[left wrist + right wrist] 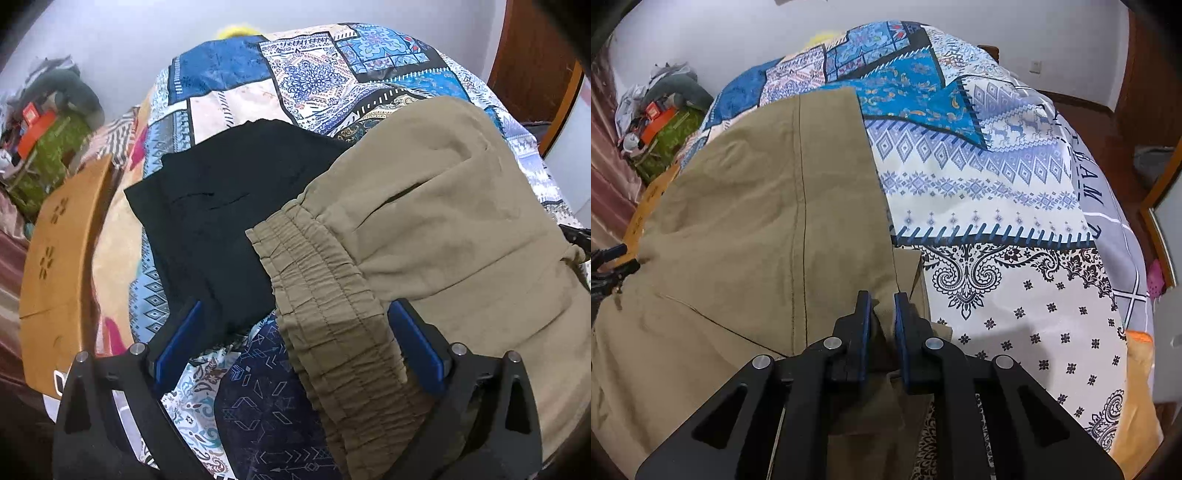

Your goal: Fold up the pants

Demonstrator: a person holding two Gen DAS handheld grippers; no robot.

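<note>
Khaki pants (443, 206) lie on the patterned bedspread (997, 206), partly over a black garment (221, 206). Right gripper (882, 299) is clenched on the pants' edge; left gripper (295, 314) gapes around the waistband (332, 332), ungripped. Risk: lifting one-sided would skew the fold or drag the black garment

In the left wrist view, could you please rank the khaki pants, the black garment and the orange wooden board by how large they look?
1. khaki pants, though nearest the camera
2. black garment
3. orange wooden board, partly cut off behind the bedspread, so unsure
</note>
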